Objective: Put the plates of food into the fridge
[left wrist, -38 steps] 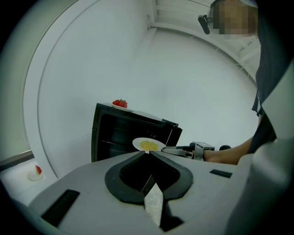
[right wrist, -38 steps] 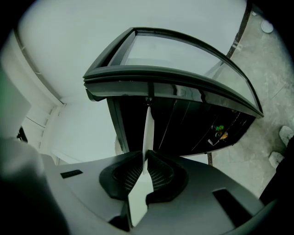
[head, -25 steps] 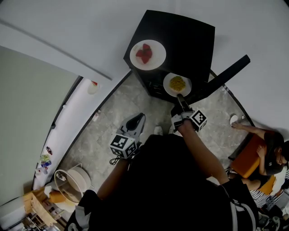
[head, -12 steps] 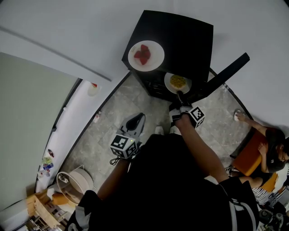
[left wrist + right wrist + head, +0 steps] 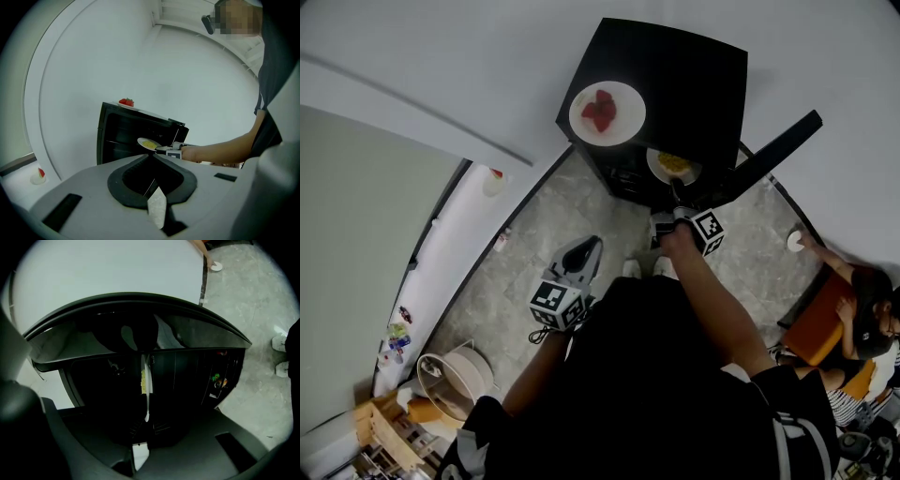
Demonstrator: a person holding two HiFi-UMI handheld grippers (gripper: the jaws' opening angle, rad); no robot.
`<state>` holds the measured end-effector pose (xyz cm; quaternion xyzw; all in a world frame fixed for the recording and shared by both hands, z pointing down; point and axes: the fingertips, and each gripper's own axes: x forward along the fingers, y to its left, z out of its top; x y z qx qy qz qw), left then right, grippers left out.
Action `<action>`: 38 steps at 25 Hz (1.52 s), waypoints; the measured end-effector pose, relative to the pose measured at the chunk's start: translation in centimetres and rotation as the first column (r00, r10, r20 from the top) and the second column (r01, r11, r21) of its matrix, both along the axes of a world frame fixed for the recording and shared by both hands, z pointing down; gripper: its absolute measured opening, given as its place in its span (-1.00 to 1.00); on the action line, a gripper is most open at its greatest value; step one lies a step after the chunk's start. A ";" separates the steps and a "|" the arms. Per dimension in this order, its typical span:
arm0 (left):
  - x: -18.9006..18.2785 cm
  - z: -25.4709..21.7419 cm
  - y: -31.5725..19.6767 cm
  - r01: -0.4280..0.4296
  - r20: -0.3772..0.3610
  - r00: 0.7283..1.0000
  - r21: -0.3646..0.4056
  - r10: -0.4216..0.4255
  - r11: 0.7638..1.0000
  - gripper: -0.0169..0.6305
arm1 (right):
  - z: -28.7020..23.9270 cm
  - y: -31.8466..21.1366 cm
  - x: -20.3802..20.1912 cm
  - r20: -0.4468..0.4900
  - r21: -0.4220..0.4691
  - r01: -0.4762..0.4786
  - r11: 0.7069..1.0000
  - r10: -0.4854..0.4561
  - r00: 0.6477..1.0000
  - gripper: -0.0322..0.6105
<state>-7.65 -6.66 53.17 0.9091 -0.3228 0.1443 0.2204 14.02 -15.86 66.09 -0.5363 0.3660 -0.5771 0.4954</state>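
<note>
A black mini fridge stands with its door swung open to the right. On its top sits a white plate of red food, which the left gripper view shows as well. My right gripper is shut on the rim of a white plate of yellow food, held at the fridge's open front. That plate appears edge-on in the right gripper view, against the dark interior. My left gripper hangs low by my side, jaws together and empty.
A person sits on the floor at the right, near a small white dish. A white ledge with a small red-topped item runs along the left. A round basket stands at lower left. My shoes are just before the fridge.
My right gripper has carried the plate of yellow food forward, and its far edge now passes under the fridge's top. The left gripper has stayed in place.
</note>
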 end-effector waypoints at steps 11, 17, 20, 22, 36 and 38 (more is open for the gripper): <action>0.0 0.2 0.4 -0.003 -0.002 1.000 -0.015 0.003 1.000 -0.85 | 0.2 -1.4 1.2 0.012 -0.019 -0.062 0.998 0.062 0.998 -0.79; 0.2 0.1 0.4 -0.003 -0.008 1.000 -0.008 0.003 1.000 -0.85 | 0.7 -2.1 1.9 -0.018 -0.042 -0.070 0.997 0.069 0.997 -0.79; 0.2 0.0 0.5 0.002 -0.004 1.000 -0.007 -0.002 1.000 -0.85 | 1.0 -2.2 2.1 -0.035 -0.064 -0.078 0.995 0.076 0.996 -0.79; 0.2 -0.1 0.6 0.004 -0.006 1.000 -0.005 -0.004 1.000 -0.85 | 1.1 -2.3 2.2 -0.046 -0.075 -0.086 0.993 0.083 0.996 -0.79; 0.0 0.1 0.7 0.027 -0.008 1.000 -0.016 -0.028 0.999 -0.85 | 1.7 -3.5 3.8 -0.153 -0.081 -0.178 0.981 0.164 0.975 -0.79; 0.0 0.0 0.6 0.034 -0.008 0.999 -0.009 -0.034 0.999 -0.85 | 1.3 -3.5 3.8 -0.135 -0.062 -0.185 0.981 0.175 0.975 -0.79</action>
